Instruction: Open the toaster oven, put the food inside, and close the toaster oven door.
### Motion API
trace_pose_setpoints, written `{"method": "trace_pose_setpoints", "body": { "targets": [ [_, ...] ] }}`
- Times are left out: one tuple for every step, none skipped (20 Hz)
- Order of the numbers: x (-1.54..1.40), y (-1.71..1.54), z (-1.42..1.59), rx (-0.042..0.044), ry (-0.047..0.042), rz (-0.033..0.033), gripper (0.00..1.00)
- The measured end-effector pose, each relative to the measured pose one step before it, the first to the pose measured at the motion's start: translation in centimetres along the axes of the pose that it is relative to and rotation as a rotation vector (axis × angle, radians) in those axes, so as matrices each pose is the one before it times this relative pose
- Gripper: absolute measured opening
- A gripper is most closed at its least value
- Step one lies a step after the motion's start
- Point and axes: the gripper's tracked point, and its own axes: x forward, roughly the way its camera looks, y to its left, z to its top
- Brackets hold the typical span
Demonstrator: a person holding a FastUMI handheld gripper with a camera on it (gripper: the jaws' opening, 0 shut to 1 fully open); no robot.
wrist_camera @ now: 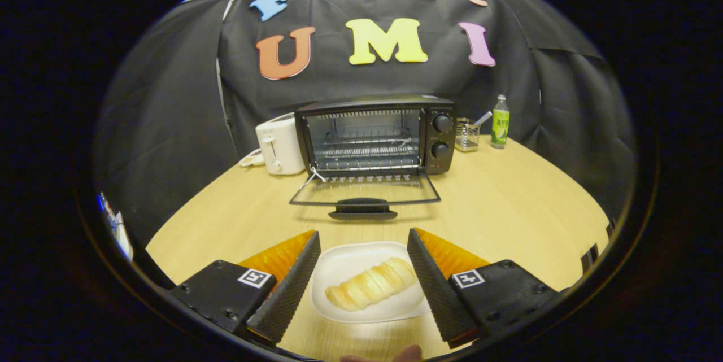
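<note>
Gripper (363,249) w/ fingers spread wide, holding nothing. Bread roll (370,284) lying on white plate (350,260) btwn the fingers, not touching them. Toaster oven (377,135) sitting well beyond on the table (508,209), its door (364,191) hanging open, flat.

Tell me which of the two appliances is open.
The black toaster oven, its door folded down flat. The white toaster beside it has none. The fingers stand apart.
</note>
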Motion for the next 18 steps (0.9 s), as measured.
{"method": "trace_pose_setpoints", "body": {
  "targets": [
    [0.327,-0.184,-1.151,0.0036,0.02306,-0.00743,1.0],
    [0.365,-0.126,-0.949,-0.00303,0.02216,-0.00585,1.0],
    [0.405,-0.074,-0.742,-0.00465,0.02084,-0.00479,1.0],
    [0.346,0.055,-0.96,-0.00351,0.02466,-0.002,1.0],
    [0.368,0.018,-0.684,0.0031,0.02304,-0.00361,1.0],
    [0.284,-0.141,-0.255,-0.00216,0.00664,-0.00843,1.0],
    [0.378,-0.04,-0.335,-0.00568,0.01382,-0.00465,1.0],
    [0.458,-0.088,-0.548,-0.00662,0.01984,-0.00442,0.99],
    [0.219,-0.075,-0.052,-0.02546,0.00304,-0.00377,0.97],
    [0.099,-0.218,-0.03,-0.03447,-0.00323,-0.00797,0.96],
    [0.106,-0.068,-0.081,-0.02625,-0.00327,-0.00771,0.92],
    [0.156,-0.096,0.169,-0.01236,-0.00397,-0.0075,0.87],
    [-0.239,-0.067,-0.067,0.00338,-0.0035,-0.00386,0.79],
    [0.004,-0.129,0.048,0.00927,-0.00322,-0.00268,0.71],
    [0.006,-0.198,0.134,0.00831,-0.00371,-0.00404,0.61],
    [0.13,-0.165,0.132,0.00768,-0.00556,-0.00217,0.52],
    [-0.201,-0.128,-0.012,0.00703,-0.00222,-0.00109,0.37],
    [-0.079,-0.155,0.135,-0.00272,-0.00059,-0.00274,0.29]
  ]
}}
